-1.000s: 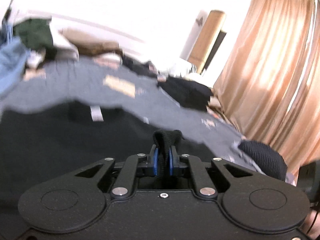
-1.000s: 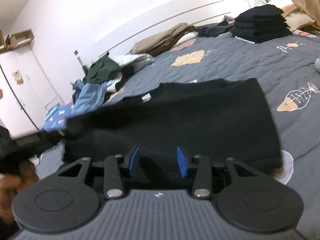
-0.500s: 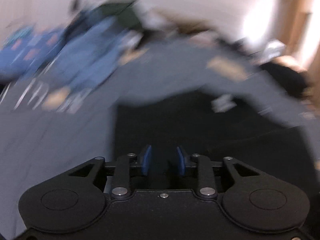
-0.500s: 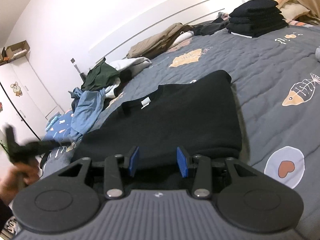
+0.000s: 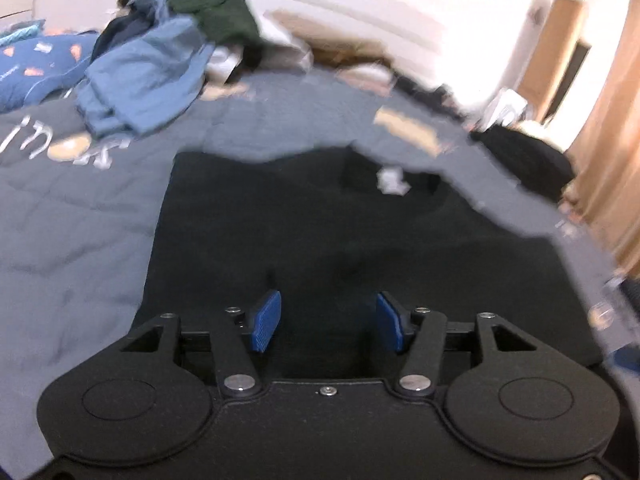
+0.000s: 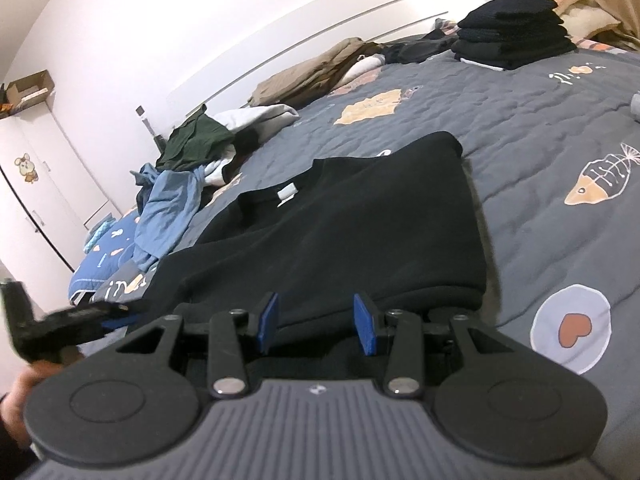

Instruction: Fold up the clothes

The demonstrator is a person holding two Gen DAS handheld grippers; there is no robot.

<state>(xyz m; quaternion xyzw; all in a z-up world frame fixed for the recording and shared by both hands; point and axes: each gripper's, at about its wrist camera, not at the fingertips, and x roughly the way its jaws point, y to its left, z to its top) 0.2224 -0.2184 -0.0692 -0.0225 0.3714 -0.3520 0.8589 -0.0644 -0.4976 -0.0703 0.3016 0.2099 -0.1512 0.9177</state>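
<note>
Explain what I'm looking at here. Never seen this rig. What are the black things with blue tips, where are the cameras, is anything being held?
No robot: a person holds a two-finger gripper in each hand, with a fisheye camera on each looking along its fingers. One picture is from the left gripper, one from the right gripper; the blue tips are the finger pads. Both look over a black shirt partly folded on a grey bedspread. Beyond lie a blue garment, a green one and a stack of folded black clothes. Nothing is held: the left jaws are opening above the shirt with no cloth pinched, and the right jaws stand apart at its near edge.
</note>
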